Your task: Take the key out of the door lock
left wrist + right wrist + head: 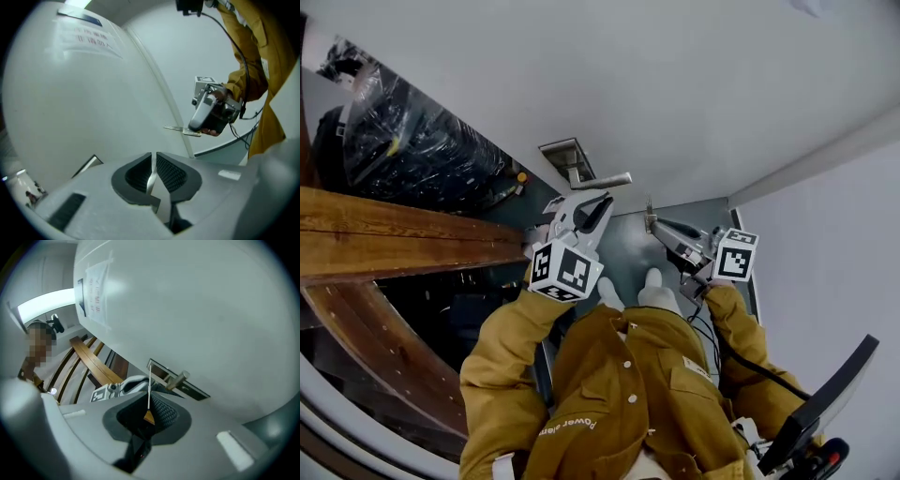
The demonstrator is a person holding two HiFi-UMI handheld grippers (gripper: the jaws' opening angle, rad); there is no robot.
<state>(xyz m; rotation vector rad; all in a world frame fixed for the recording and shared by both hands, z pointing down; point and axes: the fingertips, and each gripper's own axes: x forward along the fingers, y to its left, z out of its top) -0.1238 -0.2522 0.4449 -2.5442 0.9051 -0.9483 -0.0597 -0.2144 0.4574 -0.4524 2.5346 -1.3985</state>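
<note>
The white door [675, 94] carries a silver lever handle [605, 178] on a lock plate [567, 153]. My right gripper [654, 225] is shut on the flat silver key [649, 214], which hangs in the air clear of the door. In the right gripper view the key [149, 387] shows edge-on, sticking out past the pads toward the handle [180, 378]. In the left gripper view the key [180, 129] juts out of the right gripper [201, 127]. My left gripper [598, 202] sits just below the lever. Its jaws [152, 161] are nearly together with only a thin slit, and nothing is between them.
A curved wooden rail [384, 234] and a black wrapped bundle [412, 150] lie to the left. Grey floor [628, 253] runs along the door's foot, with a pale wall [834, 262] on the right. A paper notice [89, 35] is stuck on the door. A person [40, 343] stands far off.
</note>
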